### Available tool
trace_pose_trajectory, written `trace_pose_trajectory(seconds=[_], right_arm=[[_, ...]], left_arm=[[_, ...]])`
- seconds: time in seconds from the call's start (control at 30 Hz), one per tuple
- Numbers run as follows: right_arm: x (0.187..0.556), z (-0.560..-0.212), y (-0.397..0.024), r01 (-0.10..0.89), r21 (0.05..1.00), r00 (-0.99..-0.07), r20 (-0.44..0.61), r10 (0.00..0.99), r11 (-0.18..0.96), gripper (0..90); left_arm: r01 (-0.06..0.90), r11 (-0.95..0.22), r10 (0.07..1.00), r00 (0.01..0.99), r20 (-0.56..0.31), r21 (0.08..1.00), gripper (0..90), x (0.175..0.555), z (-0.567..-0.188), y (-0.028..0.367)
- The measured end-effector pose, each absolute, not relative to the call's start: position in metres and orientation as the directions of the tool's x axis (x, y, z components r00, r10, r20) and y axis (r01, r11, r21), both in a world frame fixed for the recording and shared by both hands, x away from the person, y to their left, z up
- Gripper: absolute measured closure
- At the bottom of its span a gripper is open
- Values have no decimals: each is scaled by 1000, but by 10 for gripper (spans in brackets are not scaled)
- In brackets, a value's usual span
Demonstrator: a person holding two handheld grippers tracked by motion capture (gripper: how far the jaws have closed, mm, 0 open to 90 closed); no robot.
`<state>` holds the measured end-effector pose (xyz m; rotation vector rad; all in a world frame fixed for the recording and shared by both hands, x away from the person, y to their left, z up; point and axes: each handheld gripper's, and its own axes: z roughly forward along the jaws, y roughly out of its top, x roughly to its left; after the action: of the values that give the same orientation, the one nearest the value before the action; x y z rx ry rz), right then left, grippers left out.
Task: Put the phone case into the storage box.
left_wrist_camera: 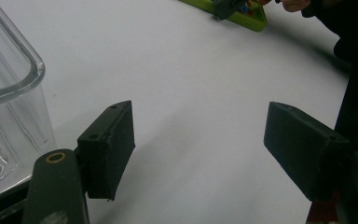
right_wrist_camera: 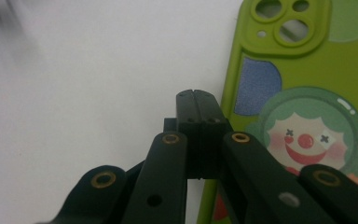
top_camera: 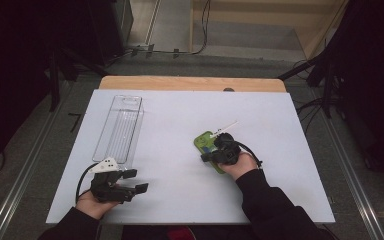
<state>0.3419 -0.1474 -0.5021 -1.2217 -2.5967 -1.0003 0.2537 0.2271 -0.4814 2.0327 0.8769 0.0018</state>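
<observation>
**Spotter:** Tool in your right hand (right_wrist_camera: 196, 100) is clenched, jaws pressed flat together with nothing between them, tips at the left edge of the lime-green rubbery phone case with the clown print (right_wrist_camera: 303, 93). That case lies flat on the white desk (top_camera: 180, 125), right of centre and well apart from the clear plastic rectangular bin (top_camera: 119, 127).

**Second:** So what could go wrong for you there?

**Spotter:** With the jaws closed like that you can only nudge. I judge that if you push on the rim, the case may skid or spin across the smooth desk instead of lifting. A flat, soft case gives you little edge to bite, so a pinch could slip off or fold it.

**Second:** And the other tool?

**Spotter:** Your left tool (left_wrist_camera: 198, 140) is released, jaws wide apart over bare desk, just beside the bin's near corner. Swing it carelessly and you could knock that light bin askew.
</observation>
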Motion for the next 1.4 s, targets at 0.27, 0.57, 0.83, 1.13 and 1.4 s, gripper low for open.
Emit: trace_pose_trajectory(seconds=[0.27, 0.57, 0.83, 1.13, 1.4], right_arm=[[340, -502, -156, 720, 518, -669, 338, 662, 462, 878], [331, -489, -160, 691, 574, -691, 345, 635, 440, 876], [318, -477, -173, 674, 619, -699, 356, 620, 404, 495], [304, -470, -187, 648, 661, -706, 334, 624, 379, 348], [292, -470, -198, 631, 679, -719, 329, 612, 375, 273]], left_arm=[[581, -349, 583, 749, -315, 735, 250, 254, -481, 227], [582, -348, 582, 749, -317, 734, 250, 254, -482, 227], [583, -348, 573, 752, -325, 735, 250, 254, -481, 226], [581, -349, 574, 752, -323, 735, 250, 254, -481, 226], [581, -345, 575, 752, -323, 737, 250, 254, -481, 226]])
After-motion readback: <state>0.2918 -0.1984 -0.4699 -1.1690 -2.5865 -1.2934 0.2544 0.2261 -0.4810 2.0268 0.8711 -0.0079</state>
